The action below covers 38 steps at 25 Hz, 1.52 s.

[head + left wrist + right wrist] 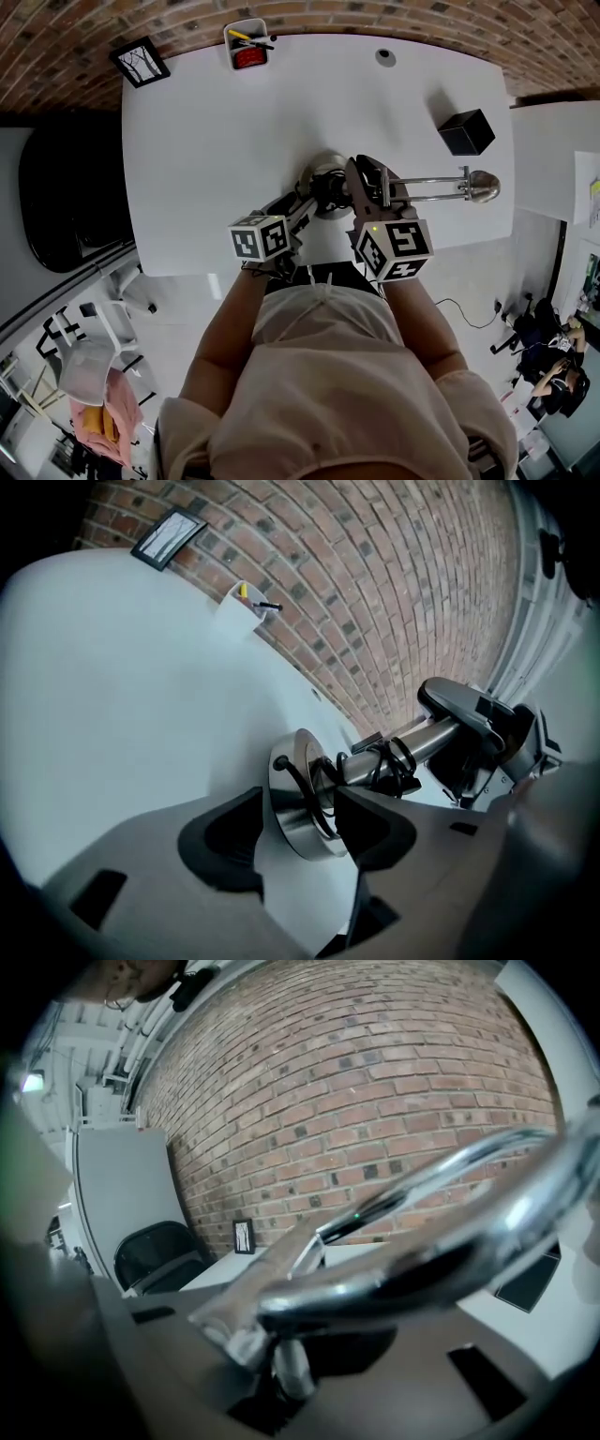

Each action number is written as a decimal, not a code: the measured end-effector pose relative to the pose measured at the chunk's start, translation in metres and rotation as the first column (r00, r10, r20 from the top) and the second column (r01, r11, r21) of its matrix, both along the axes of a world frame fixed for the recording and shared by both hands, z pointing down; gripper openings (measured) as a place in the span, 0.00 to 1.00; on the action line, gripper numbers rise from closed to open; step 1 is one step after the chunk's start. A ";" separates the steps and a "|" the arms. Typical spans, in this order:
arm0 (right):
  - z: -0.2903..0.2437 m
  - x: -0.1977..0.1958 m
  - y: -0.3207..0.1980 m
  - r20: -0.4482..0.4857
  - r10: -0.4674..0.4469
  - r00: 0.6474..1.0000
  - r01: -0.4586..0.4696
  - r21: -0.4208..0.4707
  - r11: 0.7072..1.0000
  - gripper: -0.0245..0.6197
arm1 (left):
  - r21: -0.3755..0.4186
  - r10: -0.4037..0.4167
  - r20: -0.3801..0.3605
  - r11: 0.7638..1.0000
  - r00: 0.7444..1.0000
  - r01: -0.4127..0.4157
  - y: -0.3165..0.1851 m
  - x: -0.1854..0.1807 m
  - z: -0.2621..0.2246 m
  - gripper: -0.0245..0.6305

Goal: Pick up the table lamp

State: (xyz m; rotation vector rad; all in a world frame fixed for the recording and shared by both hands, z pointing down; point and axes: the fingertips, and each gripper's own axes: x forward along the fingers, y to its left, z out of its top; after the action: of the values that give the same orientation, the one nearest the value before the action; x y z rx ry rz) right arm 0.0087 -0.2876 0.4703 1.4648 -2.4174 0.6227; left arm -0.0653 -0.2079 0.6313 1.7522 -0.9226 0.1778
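Observation:
The chrome table lamp (pixel 431 187) lies on its side on the white table (pixel 206 159), its round base (pixel 324 180) to the left and its head (pixel 484 187) to the right. My left gripper (pixel 305 202) stands open at the base. In the left gripper view the base disc (pixel 305 808) sits edge-on between the wide pads of the left gripper (pixel 300 832), and the black cord is wound round the stem (pixel 422 742). My right gripper (pixel 370 183) is shut on the lamp's thin arm rods (pixel 403 1269), which cross the right gripper (pixel 309 1335) close to the camera.
A black box (pixel 466 131) stands at the table's right. A white pen holder (pixel 247 45), a framed picture (pixel 141 62) and a small round fitting (pixel 385 56) sit along the far edge by the brick wall. A black chair (pixel 66 197) is off the table's left.

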 end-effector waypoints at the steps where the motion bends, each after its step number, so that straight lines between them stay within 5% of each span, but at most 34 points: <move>1: 0.000 0.002 0.000 0.010 -0.002 1.000 0.002 -0.002 1.000 0.14 | -0.013 0.001 -0.014 1.000 1.000 -0.002 0.000 0.004 0.001 0.38; 9: -0.001 0.014 -0.003 0.063 -0.041 0.997 0.042 -0.006 0.999 0.14 | -0.179 -0.028 -0.164 0.984 0.986 -0.002 0.002 0.037 0.011 0.33; 14: -0.003 0.021 -0.007 0.085 -0.066 0.994 0.066 0.001 0.998 0.13 | -0.194 -0.067 -0.240 0.981 0.968 0.020 0.002 0.043 0.004 0.27; 28: -0.005 0.034 -0.014 0.064 -0.086 0.994 0.087 -0.018 0.996 0.11 | -0.226 -0.099 -0.167 0.972 0.981 0.060 0.001 0.044 -0.006 0.26; 38: -0.068 0.016 -0.027 0.027 -0.162 0.986 0.160 0.082 0.984 0.10 | -0.150 -0.112 -0.187 0.985 0.976 0.084 -0.023 0.034 -0.061 0.26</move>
State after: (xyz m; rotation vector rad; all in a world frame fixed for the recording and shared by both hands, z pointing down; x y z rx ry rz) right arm 0.0243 -0.3149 0.4018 1.2794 -2.5822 0.5251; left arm -0.0315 -0.2304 0.5702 1.5589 -0.8308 0.0056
